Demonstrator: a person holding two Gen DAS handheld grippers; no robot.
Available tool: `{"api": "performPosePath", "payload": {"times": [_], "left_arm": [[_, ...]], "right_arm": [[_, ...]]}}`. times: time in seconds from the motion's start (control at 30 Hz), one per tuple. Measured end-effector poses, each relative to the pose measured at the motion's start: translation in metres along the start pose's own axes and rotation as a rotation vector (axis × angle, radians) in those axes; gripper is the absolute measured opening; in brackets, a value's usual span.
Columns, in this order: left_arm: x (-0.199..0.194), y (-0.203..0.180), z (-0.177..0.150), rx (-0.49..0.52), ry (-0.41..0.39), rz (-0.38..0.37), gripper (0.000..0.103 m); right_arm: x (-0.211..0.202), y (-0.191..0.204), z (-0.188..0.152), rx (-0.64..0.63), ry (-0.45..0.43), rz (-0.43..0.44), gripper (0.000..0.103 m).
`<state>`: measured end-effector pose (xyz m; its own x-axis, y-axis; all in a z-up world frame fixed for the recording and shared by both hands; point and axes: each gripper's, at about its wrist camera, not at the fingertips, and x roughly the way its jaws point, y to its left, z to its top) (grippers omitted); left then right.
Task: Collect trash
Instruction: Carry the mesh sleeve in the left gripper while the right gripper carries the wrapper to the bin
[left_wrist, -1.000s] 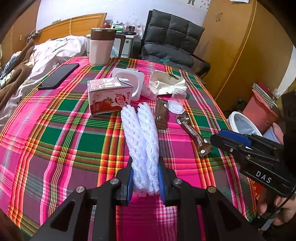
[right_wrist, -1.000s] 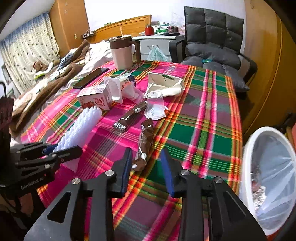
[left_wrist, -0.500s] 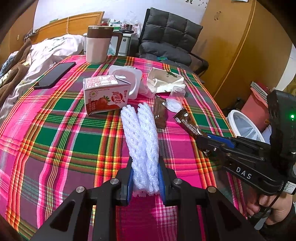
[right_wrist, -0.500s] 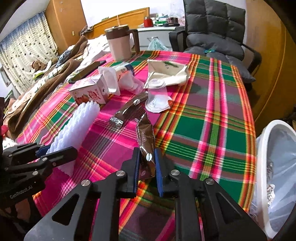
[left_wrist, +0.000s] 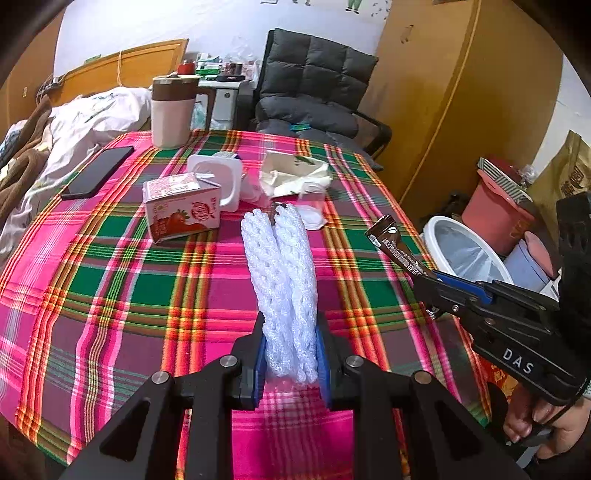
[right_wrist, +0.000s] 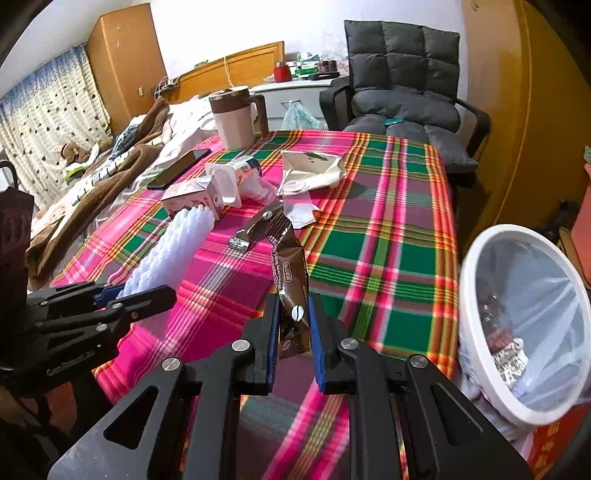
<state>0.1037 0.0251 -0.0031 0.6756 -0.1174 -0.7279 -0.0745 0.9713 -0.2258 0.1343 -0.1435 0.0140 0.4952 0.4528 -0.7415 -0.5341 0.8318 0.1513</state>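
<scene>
A: Right gripper is clamped on the lower end of a brown coffee sachet; the sachet stands up and clear of the worktop. Its jaws have just been closing, with the sachet between them.

B: Left gripper?

A: Gripping a folded white foam net at its near end. The net sticks out toward 12 o'clock above the plaid cloth.

B: Bin position?

A: White bin with a clear liner, off the worktop edge at 3 o'clock in the right wrist view. Some scraps already lie inside.

B: Left on the worktop?

A: Strawberry milk carton at 11 o'clock in the left view, yogurt tub just behind it, crumpled paper bag at 12, a second brown wrapper, a small clear cup. Phone and jug are likely not trash.

B: Risks?

A: Judgement only. The sachet is thin and slick and held by one end, so it may slide out on the swing. The net is light and springy: it could catch the rim and drop beside the bin.
</scene>
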Motion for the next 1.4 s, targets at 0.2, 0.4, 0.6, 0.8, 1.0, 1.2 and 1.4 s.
{"api": "performPosePath", "payload": {"times": [0.2, 0.4, 0.6, 0.8, 1.0, 1.2, 1.4], "left_arm": [[-0.003, -0.015, 0.002, 0.03, -0.003, -0.019, 0.023], [-0.001, -0.028, 0.005, 0.057, -0.004, -0.034, 0.023], [0.006, -0.043, 0.01, 0.089, -0.001, -0.054, 0.023], [0.013, -0.063, 0.016, 0.126, 0.0, -0.089, 0.023], [0.024, -0.091, 0.023, 0.172, 0.011, -0.146, 0.023], [0.036, -0.125, 0.029, 0.229, 0.023, -0.202, 0.023], [0.054, -0.156, 0.037, 0.272, 0.04, -0.252, 0.023]], "right_arm": [[-0.011, -0.003, -0.003, 0.022, -0.023, -0.014, 0.018], [-0.017, -0.011, -0.005, 0.046, -0.041, -0.032, 0.018], [-0.023, -0.02, -0.009, 0.076, -0.055, -0.051, 0.018], [-0.035, -0.036, -0.016, 0.119, -0.072, -0.084, 0.018], [-0.048, -0.061, -0.025, 0.18, -0.089, -0.137, 0.018], [-0.06, -0.091, -0.035, 0.248, -0.098, -0.194, 0.018], [-0.066, -0.111, -0.043, 0.295, -0.095, -0.236, 0.018]]}}
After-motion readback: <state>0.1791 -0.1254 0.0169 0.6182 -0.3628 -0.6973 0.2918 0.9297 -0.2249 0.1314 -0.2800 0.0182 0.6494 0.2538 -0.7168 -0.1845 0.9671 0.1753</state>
